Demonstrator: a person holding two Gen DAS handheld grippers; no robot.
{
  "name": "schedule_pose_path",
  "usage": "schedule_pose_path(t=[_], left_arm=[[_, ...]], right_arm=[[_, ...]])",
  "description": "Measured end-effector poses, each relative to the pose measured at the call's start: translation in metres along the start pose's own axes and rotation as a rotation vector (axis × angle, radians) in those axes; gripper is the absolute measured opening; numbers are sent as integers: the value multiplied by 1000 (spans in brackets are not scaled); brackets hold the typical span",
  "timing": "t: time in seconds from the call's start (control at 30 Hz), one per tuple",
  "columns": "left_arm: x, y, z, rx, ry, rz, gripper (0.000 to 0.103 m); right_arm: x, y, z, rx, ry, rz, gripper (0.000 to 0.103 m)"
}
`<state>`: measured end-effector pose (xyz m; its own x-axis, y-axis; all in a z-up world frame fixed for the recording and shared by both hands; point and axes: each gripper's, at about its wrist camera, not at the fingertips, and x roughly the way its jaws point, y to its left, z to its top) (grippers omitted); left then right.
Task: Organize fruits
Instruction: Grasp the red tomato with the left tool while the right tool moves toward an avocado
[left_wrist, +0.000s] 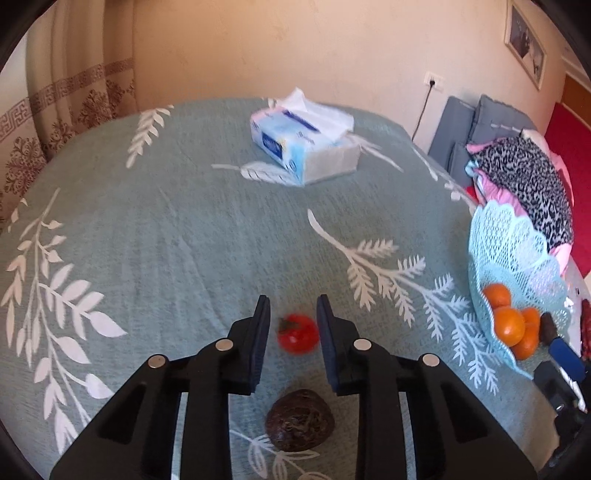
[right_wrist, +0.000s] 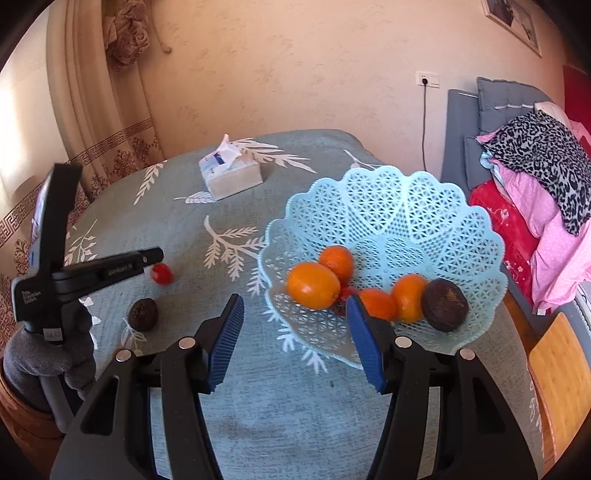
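Note:
A small red tomato lies on the green leaf-print tablecloth between the fingers of my open left gripper, without touching them. A dark brown wrinkled fruit lies nearer the camera, under the gripper. In the right wrist view the tomato and the brown fruit lie left of a light-blue lattice basket. The basket holds several oranges, a red fruit mostly hidden, and a dark brown fruit. My right gripper is open and empty, just before the basket's near rim. The left gripper shows at left.
A tissue box stands at the table's far side; it also shows in the right wrist view. A bed with piled pink and leopard-print fabric is to the right. A bamboo board is at lower right. Curtains hang behind.

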<state>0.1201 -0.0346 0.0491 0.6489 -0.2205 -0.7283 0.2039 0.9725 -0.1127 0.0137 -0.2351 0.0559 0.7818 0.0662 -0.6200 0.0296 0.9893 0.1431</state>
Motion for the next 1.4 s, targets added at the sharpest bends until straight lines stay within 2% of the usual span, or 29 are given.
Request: schedule_pose_path(t=[0.2,0.33,0.37,0.43,0.47,0.67,0.73,0.87,0.97,1.2,1.4], left_arm=[[-27,15,10,-33,-72,-21,26],[-28,21,12,-49,-68,-44,28],[-27,21,11,-49,-64,-45,30],[-21,20,10,-47,-42,-51,51],[-17,18,9,-45,-31,-56,53],[9,3,1,1,43,-63,53],[19,0,-2,16,68,-53,43],[32,-4,-7,36,97,-55,35],[32,-6,-9,50,82,-57,27],[11,4,-3,22,29,-99,27],[-23,15,8,11,-64,-70,27]], right_arm=[[5,19,2,-37,13,29,59],[9,29,3,-52,19,41,59],[10,31,3,-53,21,43,59],[12,34,2,-57,25,48,59],[13,35,2,-59,27,50,59],[14,39,0,-64,33,60,59],[14,39,-1,-63,35,62,60],[15,41,-2,-66,45,67,60],[19,44,-4,-72,56,75,60],[27,58,-6,-96,88,114,60],[34,79,-5,-133,108,164,60]])
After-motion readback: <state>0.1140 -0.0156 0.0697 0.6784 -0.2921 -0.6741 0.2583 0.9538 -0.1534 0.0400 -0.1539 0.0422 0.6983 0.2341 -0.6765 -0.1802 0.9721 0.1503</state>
